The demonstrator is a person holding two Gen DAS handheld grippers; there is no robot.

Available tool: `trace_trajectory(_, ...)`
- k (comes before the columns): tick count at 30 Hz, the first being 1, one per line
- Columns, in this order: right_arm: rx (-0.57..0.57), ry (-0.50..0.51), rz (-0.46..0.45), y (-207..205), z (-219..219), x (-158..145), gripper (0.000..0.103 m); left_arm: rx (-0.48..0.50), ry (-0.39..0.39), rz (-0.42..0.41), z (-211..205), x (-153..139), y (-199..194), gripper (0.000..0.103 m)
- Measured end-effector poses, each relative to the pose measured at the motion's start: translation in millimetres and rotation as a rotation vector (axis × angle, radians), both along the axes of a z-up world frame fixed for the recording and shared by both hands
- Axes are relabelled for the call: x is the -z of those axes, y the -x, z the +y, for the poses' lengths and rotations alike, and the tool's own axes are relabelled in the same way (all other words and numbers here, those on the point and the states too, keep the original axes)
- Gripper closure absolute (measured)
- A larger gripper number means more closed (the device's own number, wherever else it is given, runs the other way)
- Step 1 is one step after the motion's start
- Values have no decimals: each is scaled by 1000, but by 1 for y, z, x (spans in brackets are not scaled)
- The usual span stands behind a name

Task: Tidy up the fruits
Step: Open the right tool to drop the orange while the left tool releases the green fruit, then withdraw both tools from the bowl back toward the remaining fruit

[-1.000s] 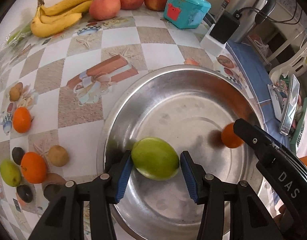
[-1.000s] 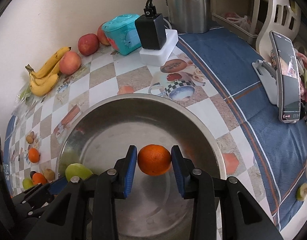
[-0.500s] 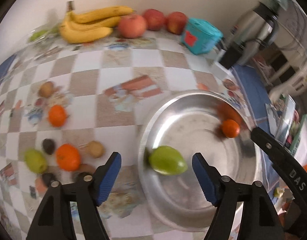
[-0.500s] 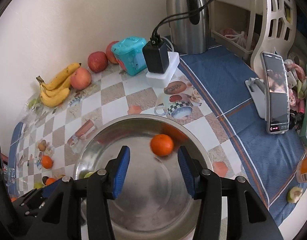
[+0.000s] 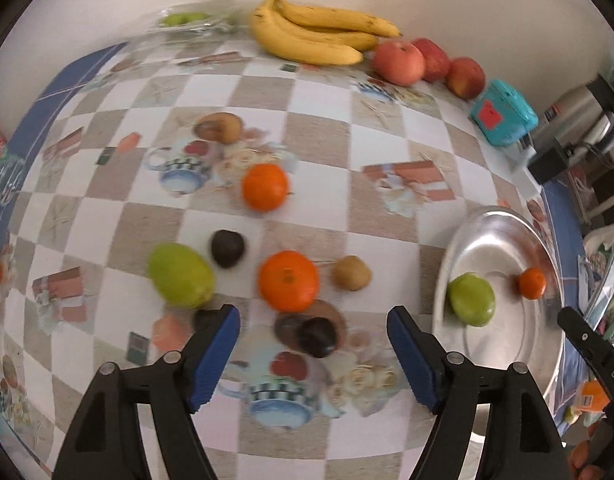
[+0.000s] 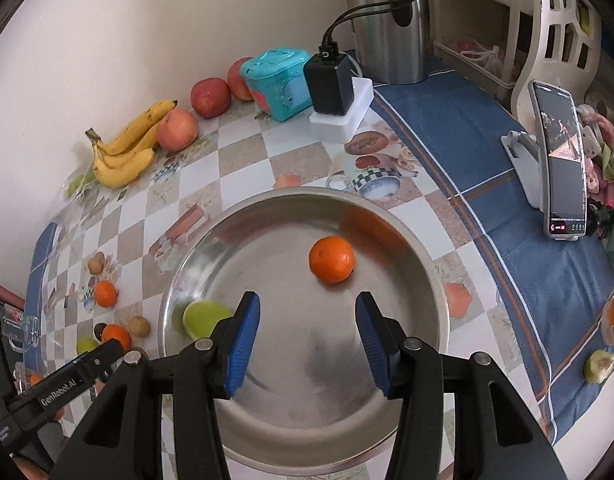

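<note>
A steel bowl (image 6: 307, 392) holds a green fruit (image 6: 203, 317) and an orange (image 6: 331, 259). My right gripper (image 6: 307, 304) hovers over the bowl, open and empty, with the orange lying free beyond its tips. My left gripper (image 5: 311, 316) is over the checkered cloth left of the bowl (image 5: 507, 352), its jaws opening with nothing gripped. Just ahead of it lie a dark fruit (image 5: 317, 336), an orange (image 5: 289, 286), a brown fruit (image 5: 351, 273) and a green fruit (image 5: 181, 275). Farther off sit another dark fruit (image 5: 227, 248) and a second orange (image 5: 265, 187).
Bananas (image 5: 315, 36) and apples (image 5: 399, 62) line the wall. A teal box (image 6: 277, 80), a charger on a white block (image 6: 331, 84) and a kettle (image 6: 387, 20) stand behind the bowl. A phone on a stand (image 6: 559, 160) is on the blue cloth at right.
Both grippers let go of their fruit in the bowl and opened. The left one swung away left over the loose fruits on the cloth. The right one lifted a little and the orange rolled forward.
</note>
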State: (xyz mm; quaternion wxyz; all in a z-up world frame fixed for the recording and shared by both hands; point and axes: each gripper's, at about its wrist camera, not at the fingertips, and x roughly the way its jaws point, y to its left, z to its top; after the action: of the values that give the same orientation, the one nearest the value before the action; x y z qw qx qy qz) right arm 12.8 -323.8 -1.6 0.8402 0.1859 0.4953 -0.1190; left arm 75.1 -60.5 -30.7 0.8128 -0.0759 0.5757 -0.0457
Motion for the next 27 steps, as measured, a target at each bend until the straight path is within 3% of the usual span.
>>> trace_trajectory(6,-35,28,30,-1,13,6,52,-31,-28,-30,20,2,9,17)
trace_trajectory(9,-49,53,44,-2,18,10,39,-68,-57,0,32,8,10,11)
trace_trajectory(16,-85,86,67,-8,28,17,35,-126,-99,39,46,16,9,2)
trace_trajectory(19,-106,105,64,-10,35,17,16,-135,-93,37,48,16,9,0)
trace_trajectory(27,-95,81,19,-11,35,14,11,-119,-79,18,47,14,9,0)
